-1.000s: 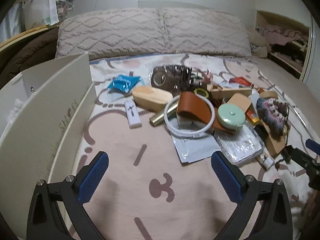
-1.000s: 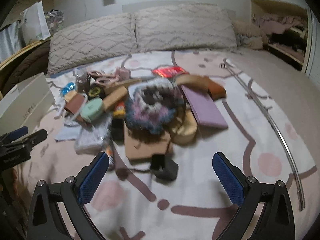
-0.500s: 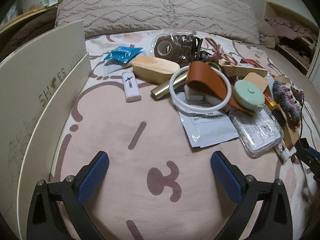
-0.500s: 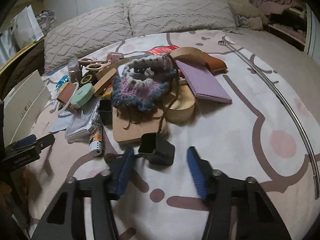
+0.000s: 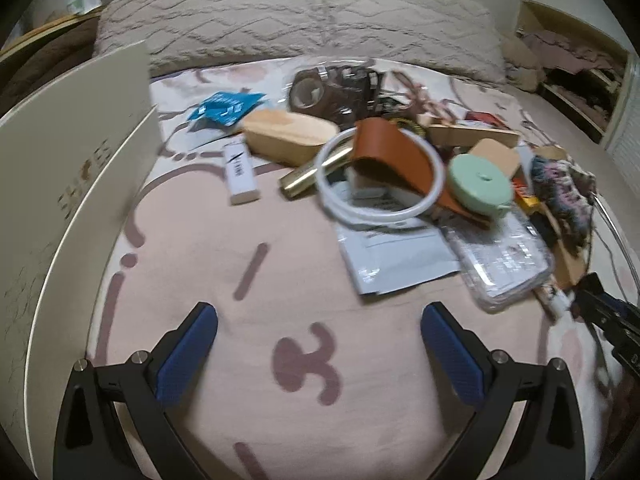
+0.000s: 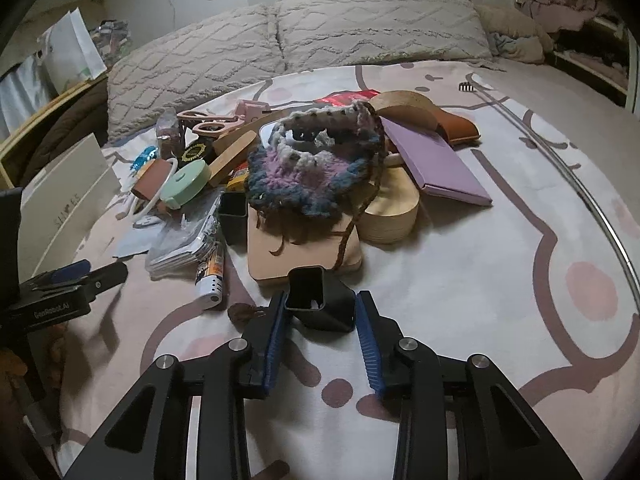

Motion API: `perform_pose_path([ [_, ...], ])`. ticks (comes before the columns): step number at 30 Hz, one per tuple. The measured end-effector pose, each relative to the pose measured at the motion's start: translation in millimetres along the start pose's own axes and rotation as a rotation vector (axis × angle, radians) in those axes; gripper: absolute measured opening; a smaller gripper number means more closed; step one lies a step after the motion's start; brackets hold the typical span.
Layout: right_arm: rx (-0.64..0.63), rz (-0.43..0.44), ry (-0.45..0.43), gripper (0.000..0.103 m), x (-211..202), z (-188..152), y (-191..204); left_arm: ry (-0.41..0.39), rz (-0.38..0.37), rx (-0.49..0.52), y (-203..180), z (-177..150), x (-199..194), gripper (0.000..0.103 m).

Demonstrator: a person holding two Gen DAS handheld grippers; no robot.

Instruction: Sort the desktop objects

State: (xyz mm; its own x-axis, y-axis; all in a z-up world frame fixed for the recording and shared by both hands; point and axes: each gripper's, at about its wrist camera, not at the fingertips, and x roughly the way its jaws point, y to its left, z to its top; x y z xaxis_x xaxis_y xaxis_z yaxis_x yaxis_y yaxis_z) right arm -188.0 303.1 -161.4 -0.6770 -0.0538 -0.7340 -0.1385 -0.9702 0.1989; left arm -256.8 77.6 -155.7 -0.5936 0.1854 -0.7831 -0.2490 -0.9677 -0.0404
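Note:
A small open-topped black box [image 6: 325, 316] lies on the pink bedsheet in front of the pile. My right gripper [image 6: 320, 305] has it between its blue pads [image 6: 275, 332]; the jaws are closing and touch its two sides. In the left wrist view this gripper shows at the right edge [image 5: 600, 310]. My left gripper [image 5: 320, 316] stands open over bare sheet, with nothing between its fingers, short of the pile. The pile holds a mint round case [image 5: 480, 184], a brown leather strap [image 5: 392, 156], a white ring [image 5: 380, 216] and a crocheted pouch [image 6: 312, 160].
A white shoe box [image 5: 60, 200] stands at the left. A white stick [image 5: 239, 172], a wooden oval box [image 5: 288, 136] and a blue packet [image 5: 226, 106] lie nearby. A purple notebook [image 6: 432, 160], a second black box [image 6: 233, 216] and a tube [image 6: 210, 276] lie around the wooden board [image 6: 296, 248]. Pillows are behind.
My right gripper's jaws went from wide open to closed in around the small black box. My left gripper tipped downward and came slightly lower toward the sheet, still open.

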Motion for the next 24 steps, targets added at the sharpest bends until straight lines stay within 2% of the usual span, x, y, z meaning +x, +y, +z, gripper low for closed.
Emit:
perform_pose_path([
  [4, 0.004, 0.003, 0.009, 0.035, 2, 0, 1, 0.013, 0.001, 0.026, -10, 12, 8, 0.103],
  [8, -0.019, -0.024, 0.018, 0.035, 4, -1, 5, 0.014, -0.039, 0.022, -15, 24, 14, 0.103],
  [10, -0.018, -0.023, 0.019, 0.035, 4, -1, 4, 0.02, -0.025, 0.018, -17, 29, 19, 0.103],
  [14, -0.01, -0.014, 0.02, 0.035, 4, -1, 2, 0.031, -0.019, -0.037, -13, 39, 30, 0.103],
  [16, -0.012, -0.016, 0.021, 0.035, 4, -1, 2, 0.034, -0.027, -0.053, -13, 45, 34, 0.097],
  [24, -0.009, -0.012, 0.024, 0.035, 5, -1, 2, 0.023, 0.041, 0.008, -32, 42, 44, 0.096],
])
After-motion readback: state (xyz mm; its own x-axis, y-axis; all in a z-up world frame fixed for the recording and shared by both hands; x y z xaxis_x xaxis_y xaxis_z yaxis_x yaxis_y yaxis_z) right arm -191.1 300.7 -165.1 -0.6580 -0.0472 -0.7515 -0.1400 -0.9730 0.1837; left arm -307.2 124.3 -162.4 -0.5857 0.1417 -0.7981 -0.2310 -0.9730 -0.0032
